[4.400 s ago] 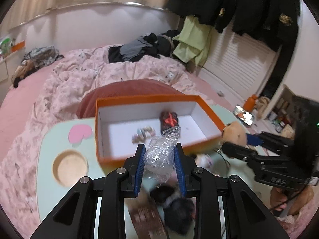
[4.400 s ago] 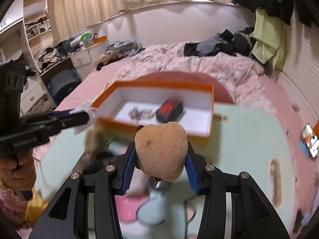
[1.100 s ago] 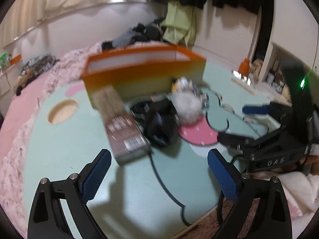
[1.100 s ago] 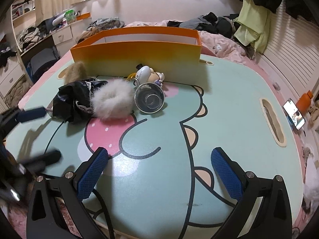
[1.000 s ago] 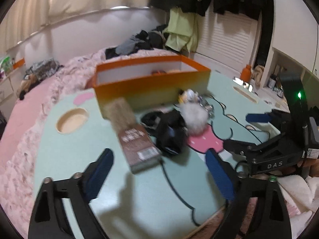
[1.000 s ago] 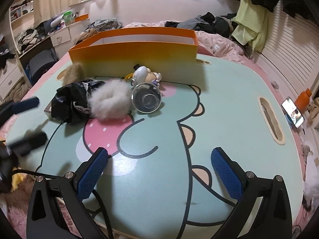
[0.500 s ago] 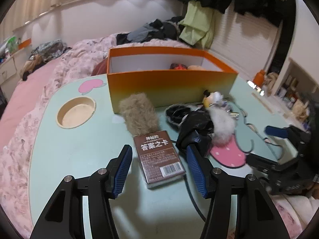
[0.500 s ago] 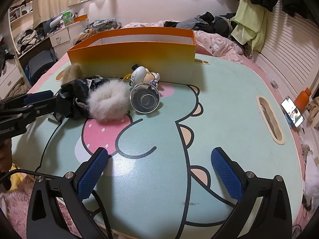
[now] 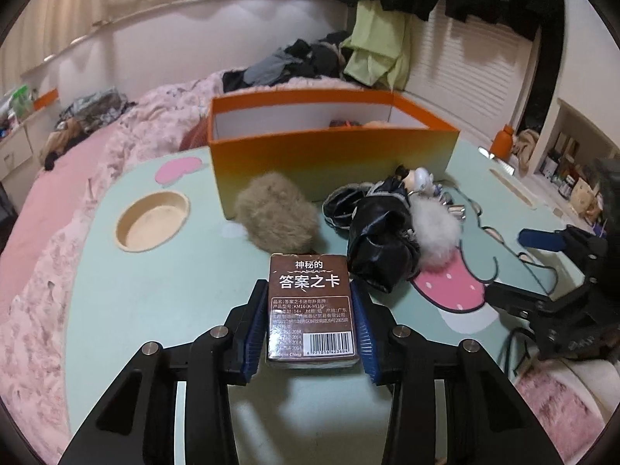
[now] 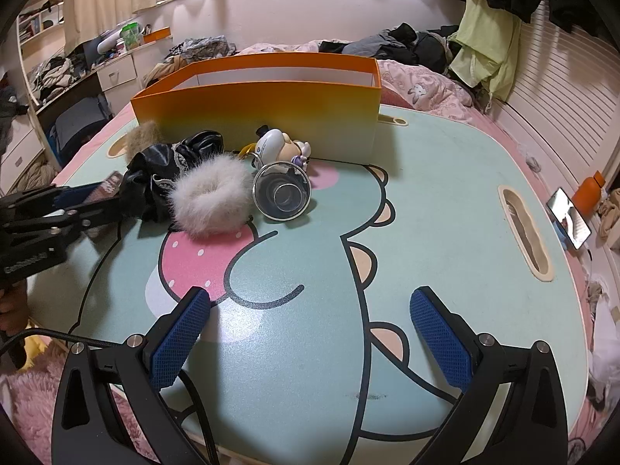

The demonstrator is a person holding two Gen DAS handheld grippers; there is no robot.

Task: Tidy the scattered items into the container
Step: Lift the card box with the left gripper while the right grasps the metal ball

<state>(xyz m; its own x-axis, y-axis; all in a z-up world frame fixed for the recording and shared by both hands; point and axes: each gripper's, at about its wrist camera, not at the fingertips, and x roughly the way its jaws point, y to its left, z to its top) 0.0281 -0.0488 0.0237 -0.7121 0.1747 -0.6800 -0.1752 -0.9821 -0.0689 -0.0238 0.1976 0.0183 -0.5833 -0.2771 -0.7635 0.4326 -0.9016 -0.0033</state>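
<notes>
Left tongs (image 9: 310, 329) are closing on the brown card box (image 9: 311, 308) sitting right between the pads, on the table (image 9: 155, 290); right tongs (image 10: 310, 333) wide apart, nothing between them; orange container (image 9: 333, 162) straight ahead, past the beige fluff (image 9: 277, 217).

Mint-green cartoon-printed table (image 10: 445, 201) with scattered things

On it stand an orange cardboard box (image 10: 271, 112), a brown card pack (image 9: 310, 310), a tan fur puff (image 9: 277, 217), a crumpled black glossy pouch (image 9: 379, 228), a white fluffy scrunchie (image 10: 211, 197), a clear round dome (image 10: 282, 192) and a small white figurine (image 10: 277, 143).
</notes>
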